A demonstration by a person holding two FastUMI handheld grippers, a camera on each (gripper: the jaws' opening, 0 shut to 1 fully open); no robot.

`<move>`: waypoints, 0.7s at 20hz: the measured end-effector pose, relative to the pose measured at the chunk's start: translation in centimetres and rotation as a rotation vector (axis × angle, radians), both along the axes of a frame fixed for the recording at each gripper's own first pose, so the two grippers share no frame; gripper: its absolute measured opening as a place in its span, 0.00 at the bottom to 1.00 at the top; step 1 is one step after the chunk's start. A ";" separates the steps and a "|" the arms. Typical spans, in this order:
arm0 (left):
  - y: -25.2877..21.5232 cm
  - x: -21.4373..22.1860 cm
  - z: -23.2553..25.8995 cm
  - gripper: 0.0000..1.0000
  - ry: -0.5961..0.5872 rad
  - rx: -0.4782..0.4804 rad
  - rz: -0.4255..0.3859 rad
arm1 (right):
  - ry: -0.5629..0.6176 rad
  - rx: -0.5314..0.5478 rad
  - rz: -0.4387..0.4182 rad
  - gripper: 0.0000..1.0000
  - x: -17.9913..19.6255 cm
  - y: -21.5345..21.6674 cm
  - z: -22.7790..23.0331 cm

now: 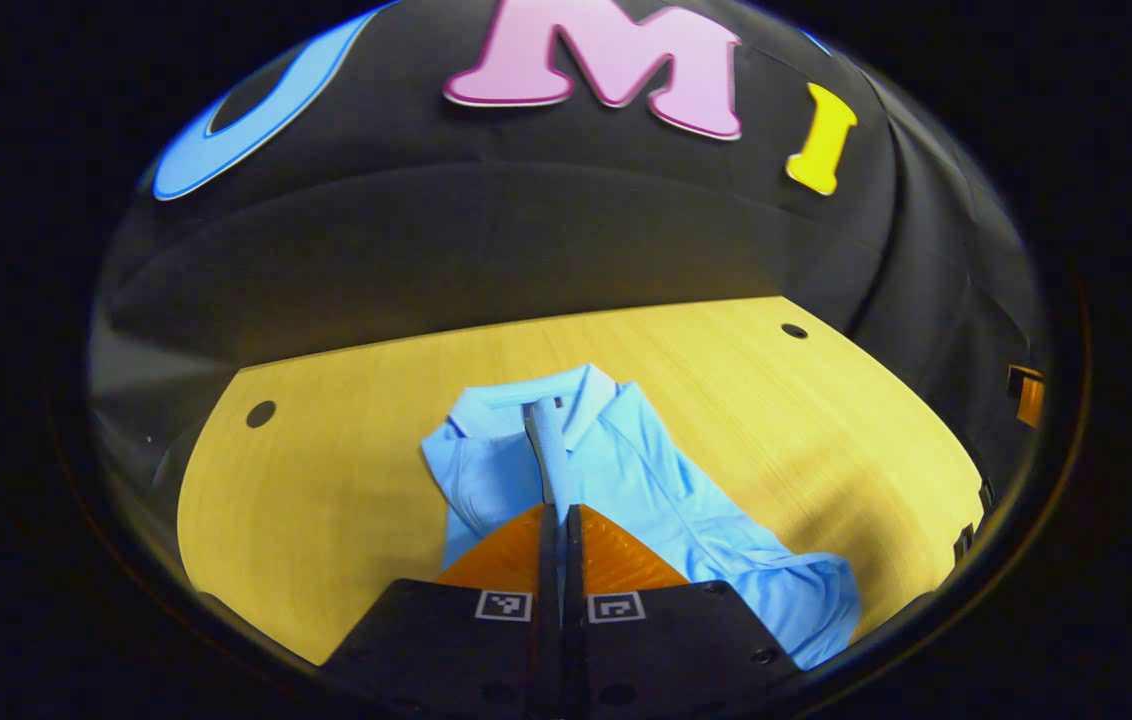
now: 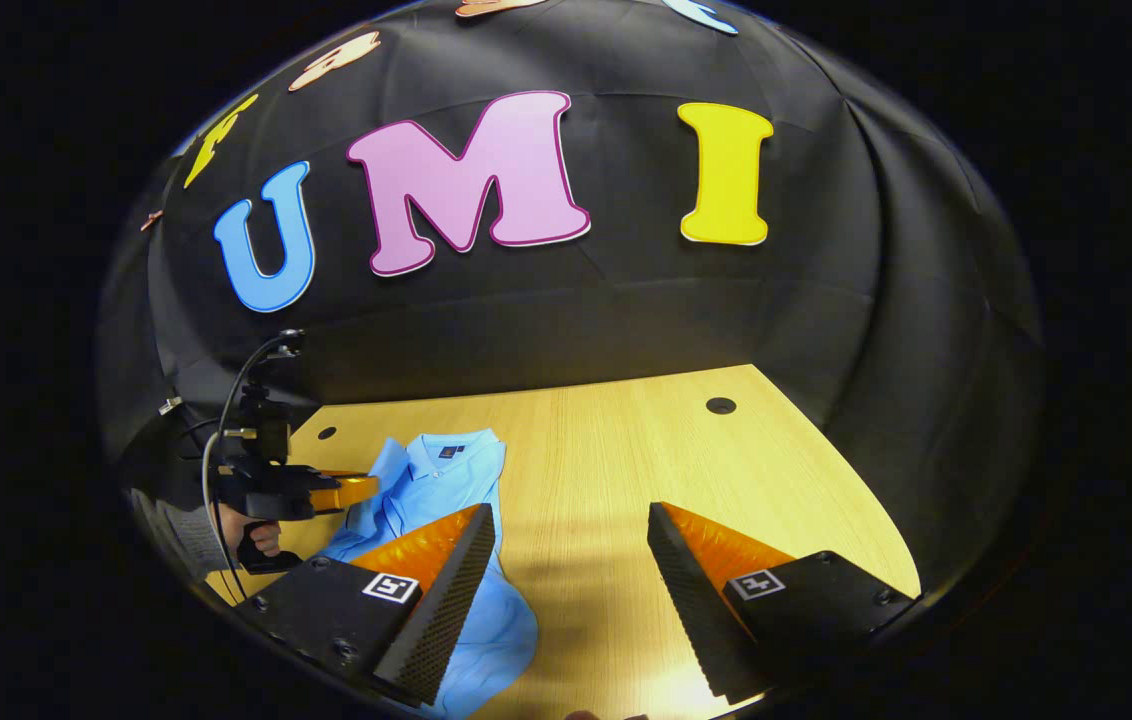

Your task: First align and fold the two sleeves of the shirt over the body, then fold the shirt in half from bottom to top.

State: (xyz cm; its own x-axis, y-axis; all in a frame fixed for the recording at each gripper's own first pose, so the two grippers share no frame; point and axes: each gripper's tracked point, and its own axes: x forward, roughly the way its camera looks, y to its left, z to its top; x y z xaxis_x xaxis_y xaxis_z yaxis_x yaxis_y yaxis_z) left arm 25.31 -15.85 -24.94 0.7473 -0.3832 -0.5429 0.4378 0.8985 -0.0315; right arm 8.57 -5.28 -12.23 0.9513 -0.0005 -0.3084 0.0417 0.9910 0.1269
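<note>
A light blue polo shirt [image 1: 626, 480] lies on the wooden table [image 1: 326, 480], collar toward the far side. My left gripper [image 1: 558, 508] is shut on a strip of the shirt's sleeve [image 1: 546, 440], lifted above the body. In the right gripper view the shirt [image 2: 436, 470] lies to the left, and the left gripper [image 2: 351, 490] hovers over it, held by a hand [image 2: 264, 538]. My right gripper [image 2: 571, 560] stands open over bare table beside the shirt's right edge, with nothing between its fingers. Its left finger [image 2: 456, 570] overlaps the shirt's lower part in the view.
The table has small round holes near its far corners [image 1: 261, 413] [image 1: 794, 330] [image 2: 721, 405]. The black cloth wall rises right behind the table. Bare wood lies to the right of the shirt [image 2: 726, 470].
</note>
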 end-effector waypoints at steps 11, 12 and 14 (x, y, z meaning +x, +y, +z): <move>-4.3 -0.9 -6.4 0.06 0.035 0.237 -0.072 | 0.036 0.011 -0.049 0.96 -2.1 -2.5 -1.7; -4.4 -0.8 -6.7 0.06 0.042 0.239 -0.070 | 0.037 0.012 -0.053 0.96 -2.3 -2.6 -1.8; -4.7 -1.2 -7.4 0.11 0.074 0.230 -0.085 | 0.041 0.014 -0.058 0.96 -2.4 -2.7 -2.0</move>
State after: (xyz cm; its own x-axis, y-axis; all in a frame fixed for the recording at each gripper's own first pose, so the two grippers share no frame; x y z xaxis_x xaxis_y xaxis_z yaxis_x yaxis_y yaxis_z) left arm 24.12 -20.53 -32.38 0.6727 -0.3030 -0.6750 0.5159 0.8460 0.1344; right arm 6.18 -8.03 -14.22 0.9362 -0.0507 -0.3478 0.1046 0.9849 0.1379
